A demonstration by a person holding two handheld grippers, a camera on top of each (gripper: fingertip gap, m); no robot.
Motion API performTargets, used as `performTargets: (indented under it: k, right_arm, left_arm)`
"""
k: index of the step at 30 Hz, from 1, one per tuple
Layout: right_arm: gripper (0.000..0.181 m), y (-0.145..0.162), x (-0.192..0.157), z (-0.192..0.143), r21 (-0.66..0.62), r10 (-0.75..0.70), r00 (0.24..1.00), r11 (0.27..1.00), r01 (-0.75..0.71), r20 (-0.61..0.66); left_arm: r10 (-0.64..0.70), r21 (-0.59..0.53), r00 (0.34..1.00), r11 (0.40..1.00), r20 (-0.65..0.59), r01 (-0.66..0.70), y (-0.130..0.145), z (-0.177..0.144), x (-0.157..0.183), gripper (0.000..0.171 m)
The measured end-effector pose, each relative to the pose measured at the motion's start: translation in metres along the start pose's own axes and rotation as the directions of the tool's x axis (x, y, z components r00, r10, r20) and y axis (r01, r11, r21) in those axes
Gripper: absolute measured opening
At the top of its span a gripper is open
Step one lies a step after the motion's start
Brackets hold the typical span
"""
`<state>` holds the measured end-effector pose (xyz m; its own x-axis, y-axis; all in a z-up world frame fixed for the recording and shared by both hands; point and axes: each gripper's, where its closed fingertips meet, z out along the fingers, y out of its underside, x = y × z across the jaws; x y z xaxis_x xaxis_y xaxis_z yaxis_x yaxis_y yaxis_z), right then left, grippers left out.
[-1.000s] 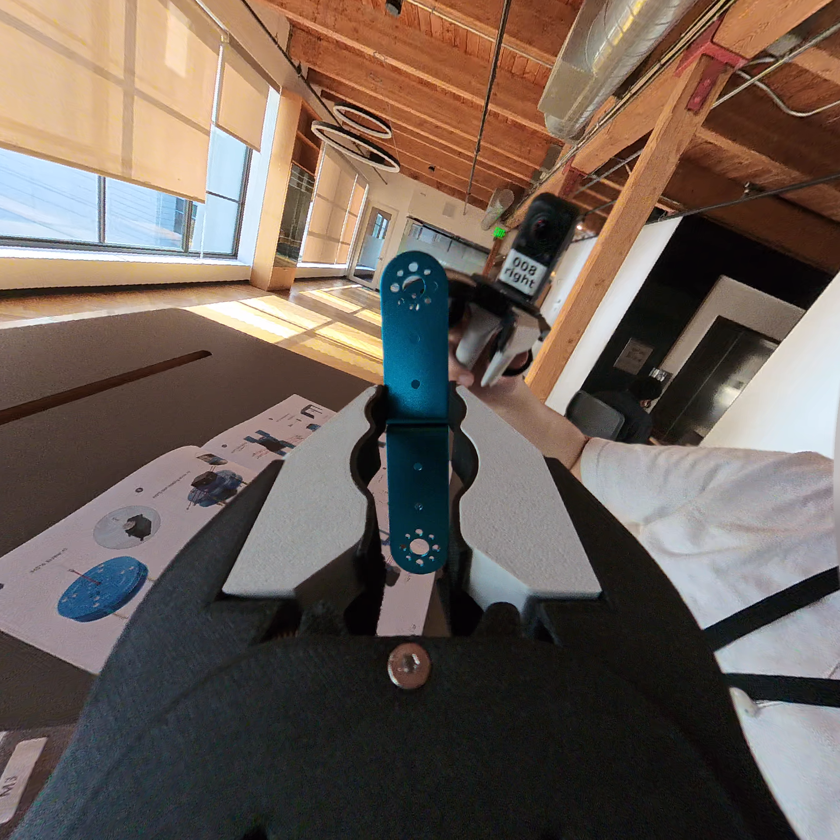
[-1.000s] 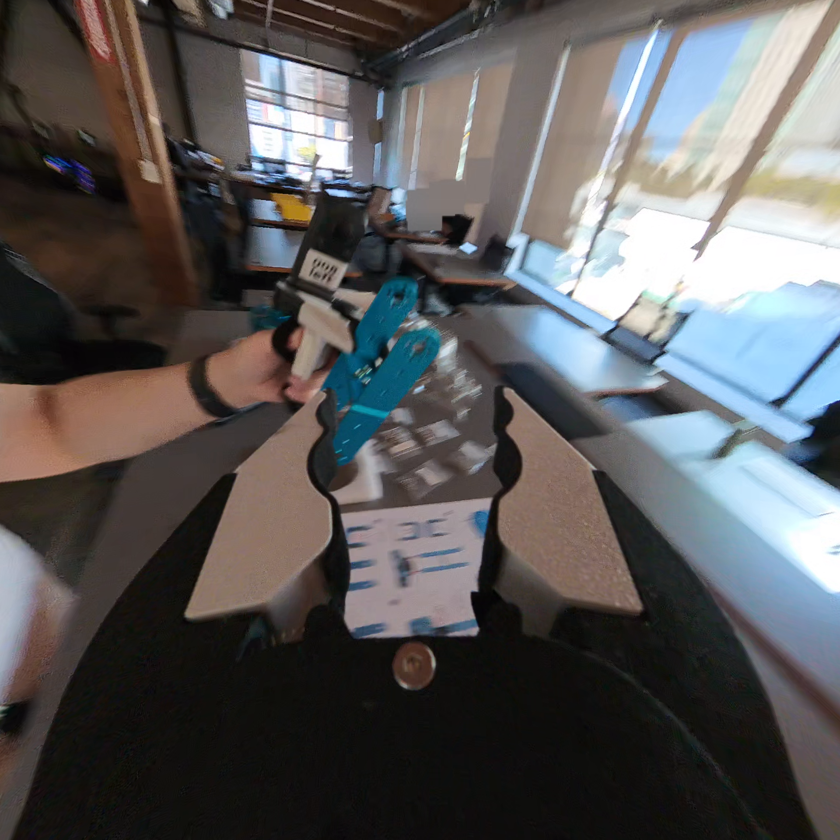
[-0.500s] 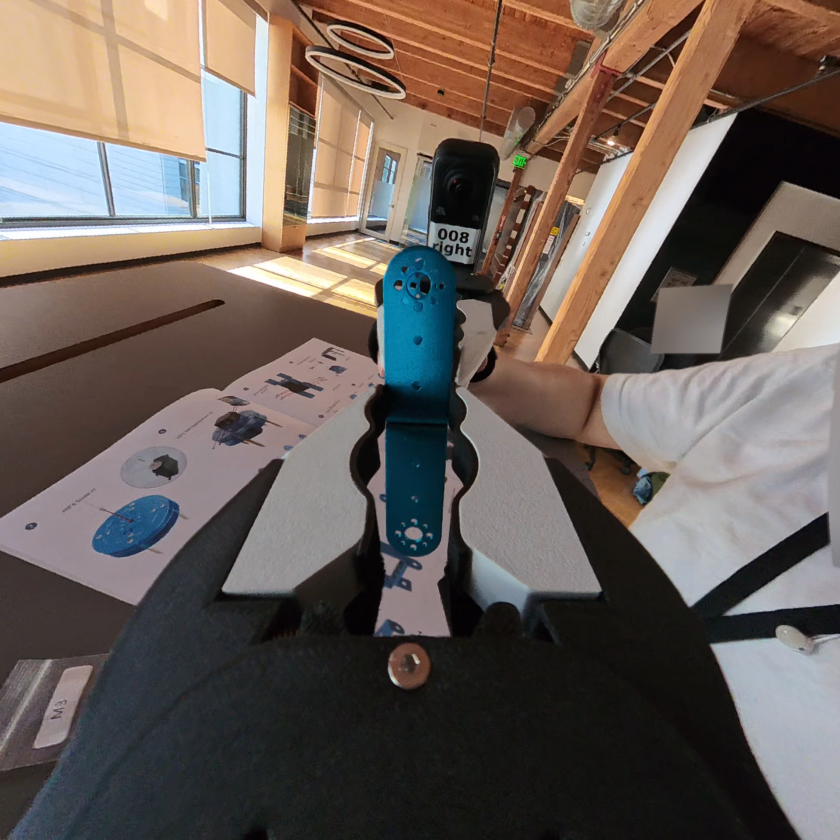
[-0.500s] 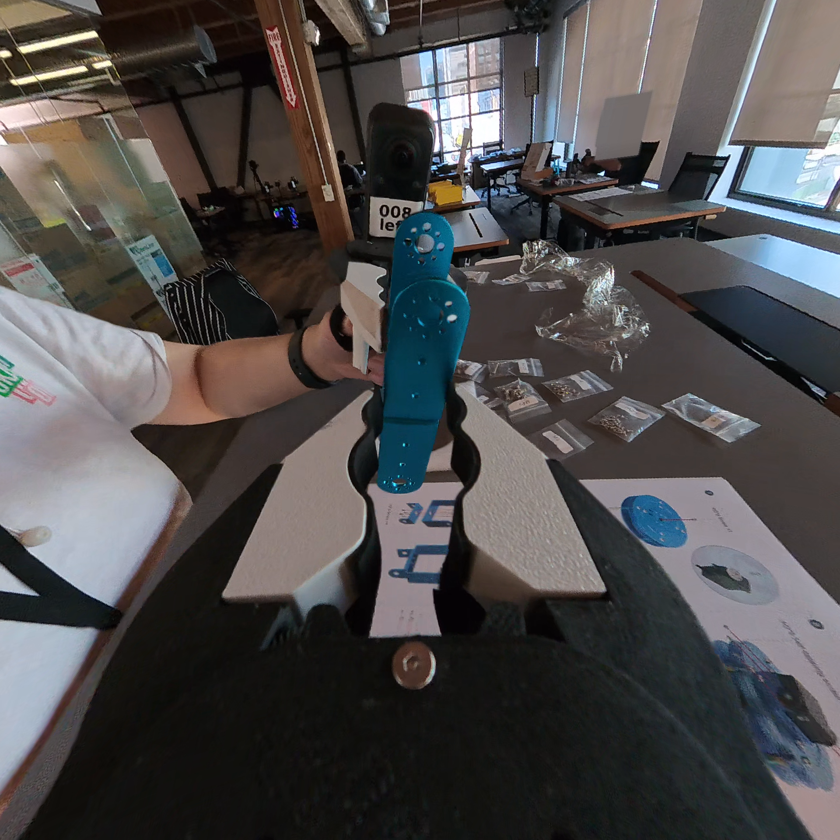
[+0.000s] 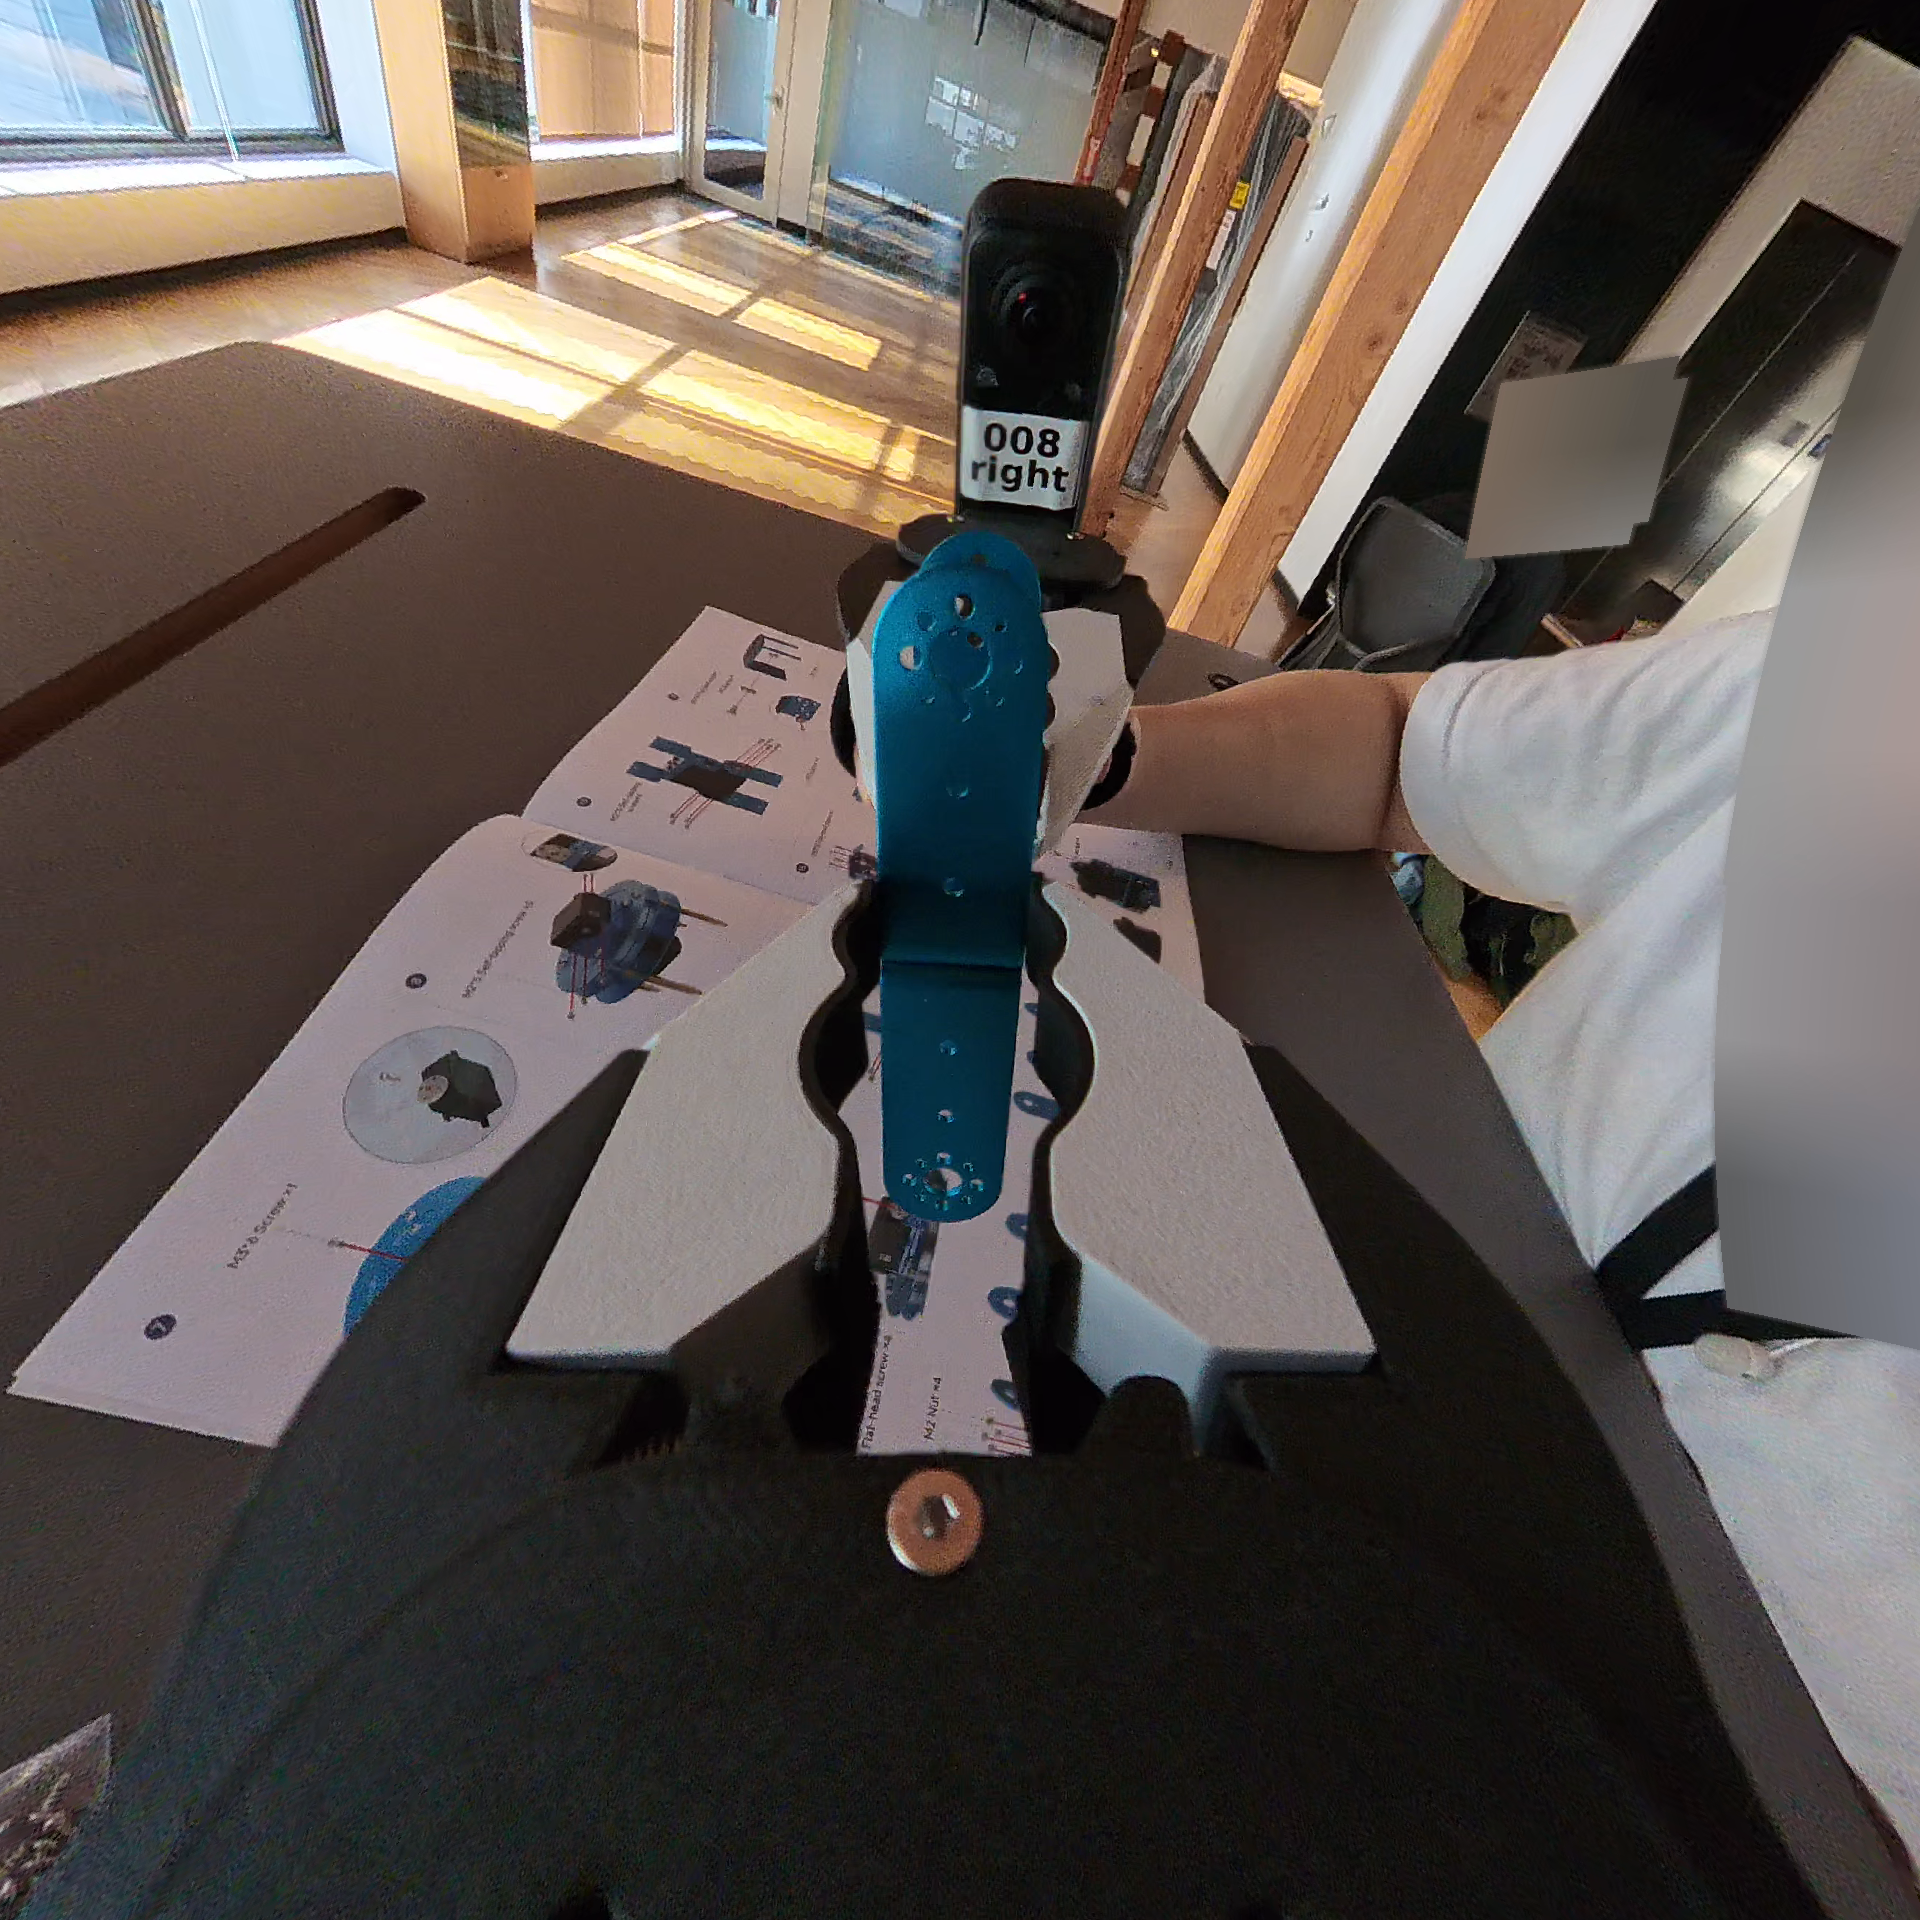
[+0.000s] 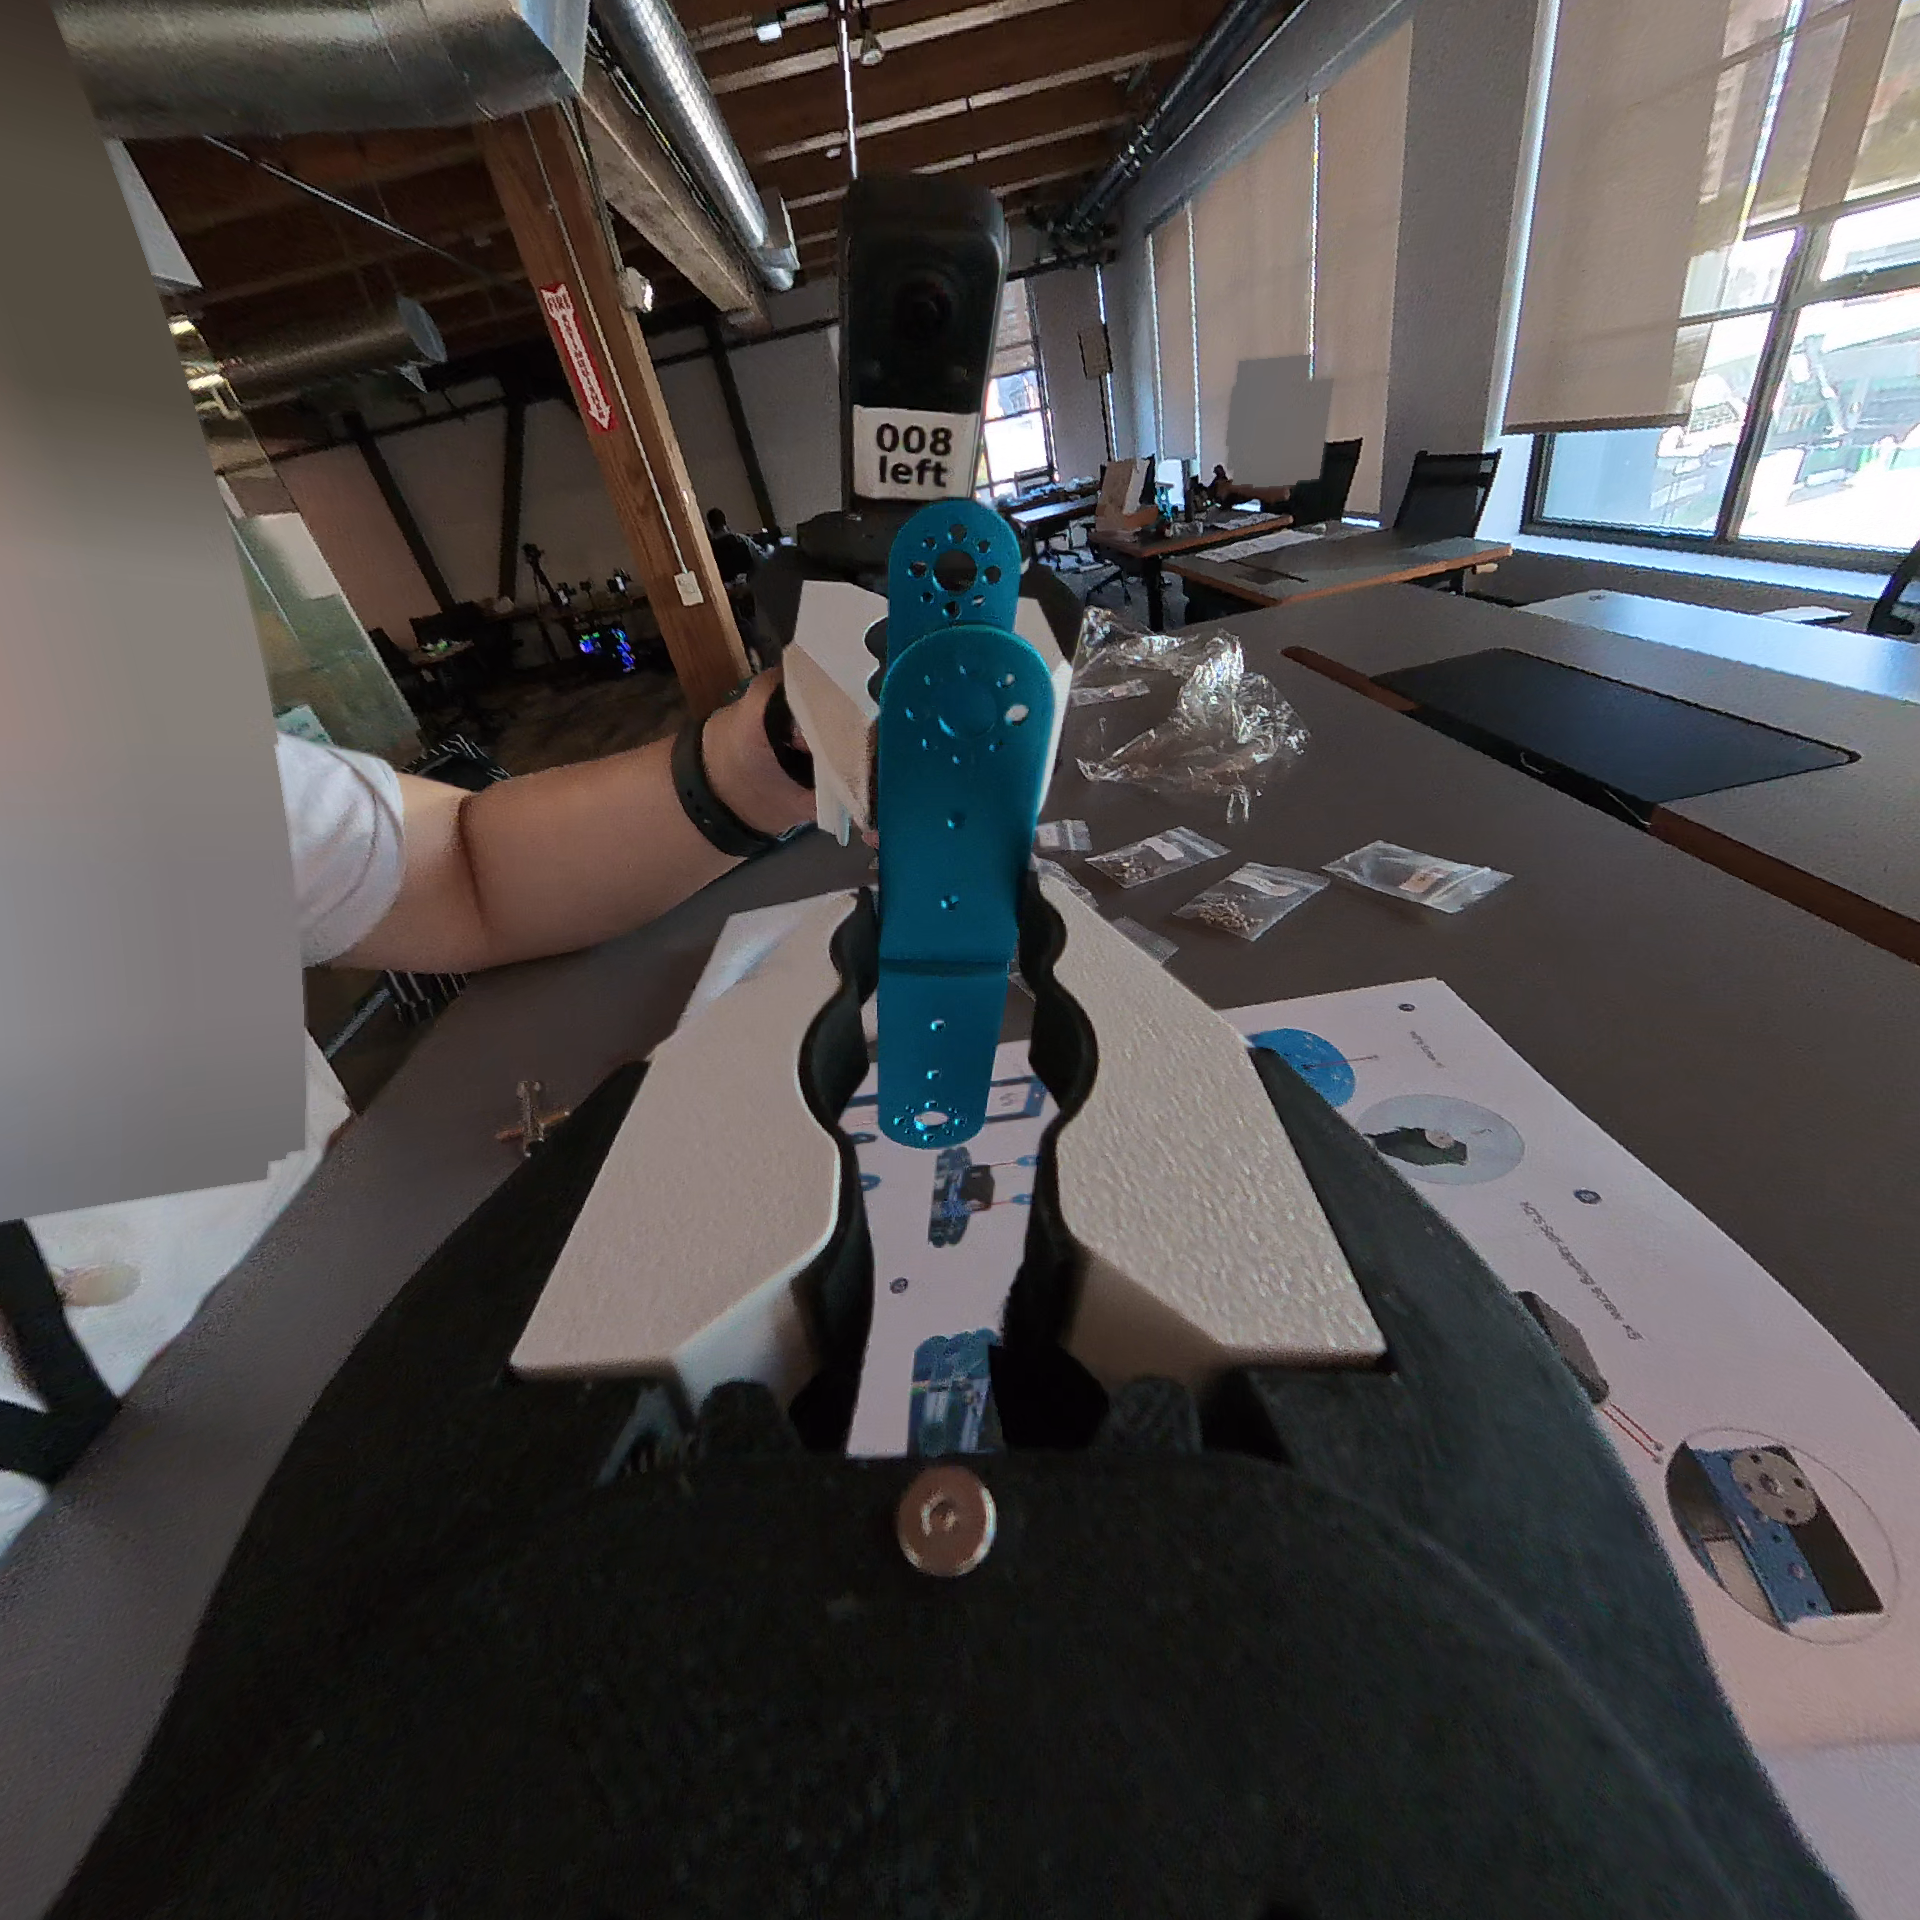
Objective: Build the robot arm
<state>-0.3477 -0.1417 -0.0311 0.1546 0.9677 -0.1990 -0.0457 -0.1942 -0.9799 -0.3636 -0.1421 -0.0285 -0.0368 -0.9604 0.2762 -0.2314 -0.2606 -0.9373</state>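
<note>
Two blue metal angle brackets with ringed holes stand back to back between my two grippers, which face each other above a dark table. My left gripper (image 5: 945,904) is shut on the near bracket (image 5: 956,790) at its bend. The rounded top of the other bracket (image 5: 982,556) shows just behind it, in front of the right gripper's white fingers (image 5: 1081,727). My right gripper (image 6: 945,914) is shut on its own near bracket (image 6: 956,810) at the bend. The left-held bracket (image 6: 951,577) rises behind it. I cannot tell whether the brackets are joined.
An open instruction booklet (image 5: 468,1039) lies on the table (image 5: 260,727) under both grippers. Small clear bags of hardware (image 6: 1247,894) and crumpled plastic (image 6: 1184,717) lie beyond. A small metal cross tool (image 6: 530,1117) sits near the table edge. A person's forearms (image 5: 1268,758) hold the grippers. The tips of both grippers are at nearly the same place.
The right gripper was open and off to one side; it has swung in line with the left and shut on the near bracket. Both grippers have come lower toward the booklet.
</note>
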Motion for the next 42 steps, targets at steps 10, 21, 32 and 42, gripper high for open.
performTargets:
  k: [10, 21, 32, 42]
  right_arm:
    - [0.026, 0.017, 0.01, 0.001, -0.058, -0.099, 0.994, 0.994, 0.096, -0.05]
    - [0.026, 0.035, 0.011, 0.003, -0.106, -0.126, 0.991, 0.987, 0.12, -0.05]
    - [0.027, 0.014, 0.02, 0.005, -0.004, 0.001, 0.992, 1.0, -0.002, -0.125]
    - [0.026, 0.025, 0.026, 0.005, 0.0, 0.113, 0.988, 0.994, -0.114, -0.105]
  left_arm:
    - [-0.101, -0.07, 0.995, 0.992, 0.011, 0.101, 0.032, 0.002, -0.02, 0.028]
    - [-0.048, -0.166, 0.999, 0.985, 0.016, 0.049, 0.051, 0.001, -0.021, 0.028]
    - [-0.158, -0.022, 0.985, 0.987, 0.067, 0.16, 0.024, -0.005, -0.031, 0.027]
    - [-0.221, -0.024, 0.973, 0.975, 0.065, 0.223, 0.033, -0.002, -0.037, 0.026]
